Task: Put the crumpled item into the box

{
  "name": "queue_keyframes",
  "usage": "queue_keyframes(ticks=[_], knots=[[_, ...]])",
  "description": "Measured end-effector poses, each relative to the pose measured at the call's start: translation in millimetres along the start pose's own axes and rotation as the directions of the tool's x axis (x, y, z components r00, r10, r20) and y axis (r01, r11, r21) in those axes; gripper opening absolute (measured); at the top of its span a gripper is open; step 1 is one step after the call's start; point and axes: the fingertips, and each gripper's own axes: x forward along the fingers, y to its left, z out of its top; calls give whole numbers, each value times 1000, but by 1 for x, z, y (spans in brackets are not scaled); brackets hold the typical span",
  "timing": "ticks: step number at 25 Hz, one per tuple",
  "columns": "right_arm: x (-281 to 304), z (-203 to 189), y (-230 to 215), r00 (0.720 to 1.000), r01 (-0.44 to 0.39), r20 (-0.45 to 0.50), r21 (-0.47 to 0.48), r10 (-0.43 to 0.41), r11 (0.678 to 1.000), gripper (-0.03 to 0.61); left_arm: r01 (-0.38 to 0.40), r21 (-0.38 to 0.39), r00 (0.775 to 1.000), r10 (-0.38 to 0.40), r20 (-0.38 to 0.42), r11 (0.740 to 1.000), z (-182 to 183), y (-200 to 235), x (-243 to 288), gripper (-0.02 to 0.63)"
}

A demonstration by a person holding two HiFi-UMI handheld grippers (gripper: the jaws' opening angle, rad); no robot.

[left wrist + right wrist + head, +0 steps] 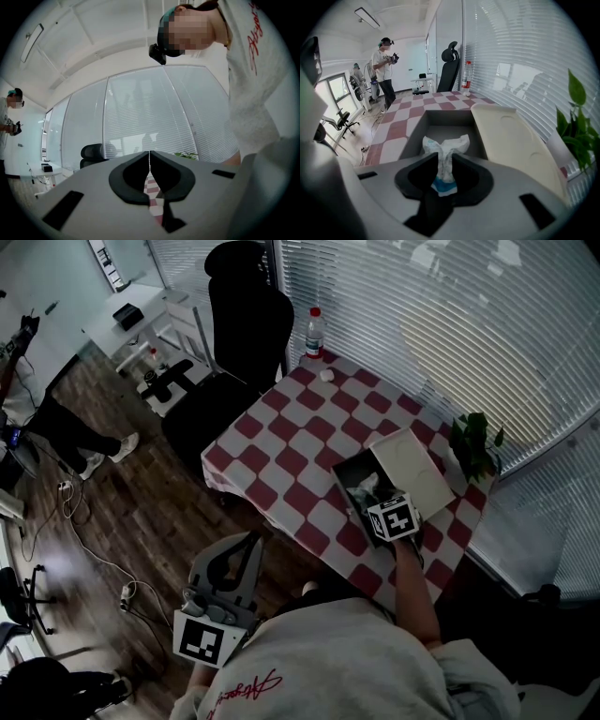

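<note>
My right gripper is shut on a crumpled white item with a blue edge, and holds it over the open dark grey box. In the head view the right gripper sits at the near edge of the box, with the crumpled item showing just beyond it. The box's cream lid lies open to the right. My left gripper hangs low beside the person's body, off the table. Its jaws are shut with nothing between them.
The box stands on a red-and-white checked table. A water bottle and a small white object are at its far end. A potted plant stands right of the lid. A black office chair is beyond. A person stands far off.
</note>
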Motion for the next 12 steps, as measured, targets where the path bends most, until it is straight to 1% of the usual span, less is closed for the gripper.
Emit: queue_keyframes(ticks=[6, 12], knots=[[-10, 7, -4, 997, 31, 67, 14, -31, 999, 105, 4, 0, 1000, -4, -4, 1000, -3, -1, -4, 18], [-24, 16, -4, 983, 32, 176, 55, -42, 998, 104, 18, -2, 1000, -18, -1, 1000, -6, -3, -4, 18]])
